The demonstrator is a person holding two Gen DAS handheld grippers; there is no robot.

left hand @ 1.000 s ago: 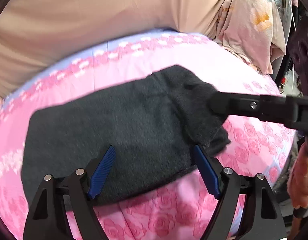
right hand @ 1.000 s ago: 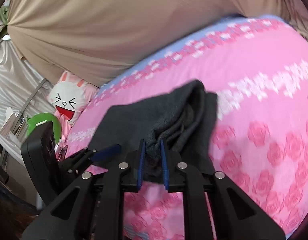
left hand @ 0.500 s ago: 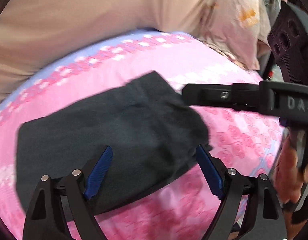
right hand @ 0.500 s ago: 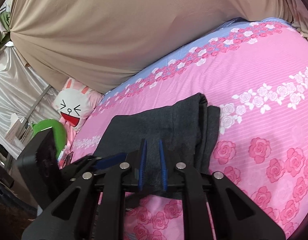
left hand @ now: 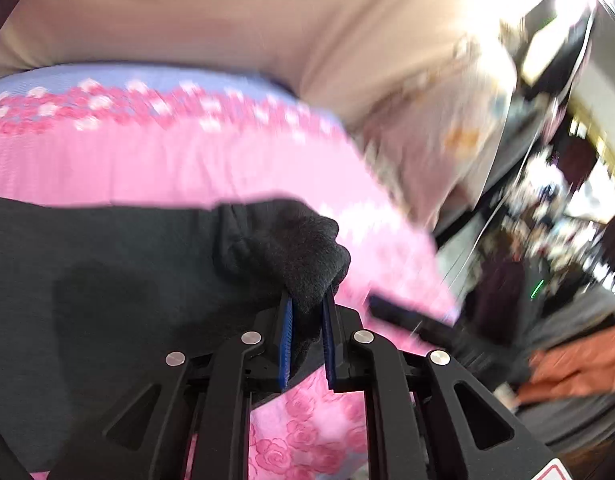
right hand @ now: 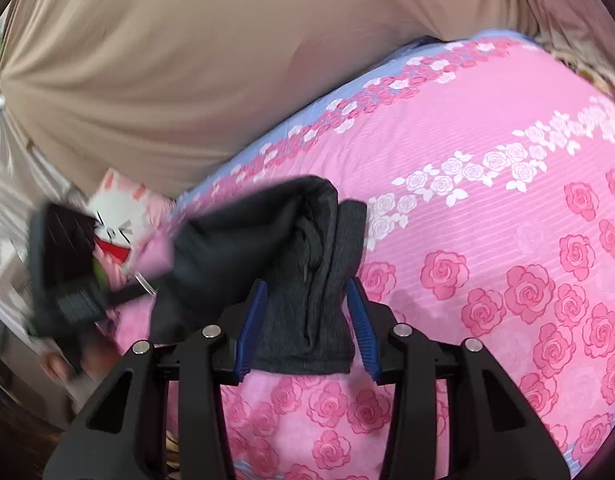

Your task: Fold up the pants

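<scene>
The dark grey fleece pants (left hand: 127,280) lie folded on the pink rose bedsheet (left hand: 187,168). In the left wrist view my left gripper (left hand: 306,308) is shut on a bunched corner of the pants. In the right wrist view my right gripper (right hand: 305,304) is open, its blue pads either side of the pants' folded end (right hand: 307,272) without pinching it. The left gripper (right hand: 67,280) shows blurred at the left of that view, and the right gripper (left hand: 403,316) shows blurred in the left wrist view.
A beige curtain (right hand: 187,60) hangs behind the bed. A white rabbit cushion (right hand: 119,220) lies at the bed's left end. A floral pillow (left hand: 447,140) and cluttered room lie off the bed's right edge. The bedsheet (right hand: 507,240) stretches to the right.
My left gripper has closed on the pants' corner; it was open before. My right gripper has let go of the pants and opened. Both views are blurred by motion.
</scene>
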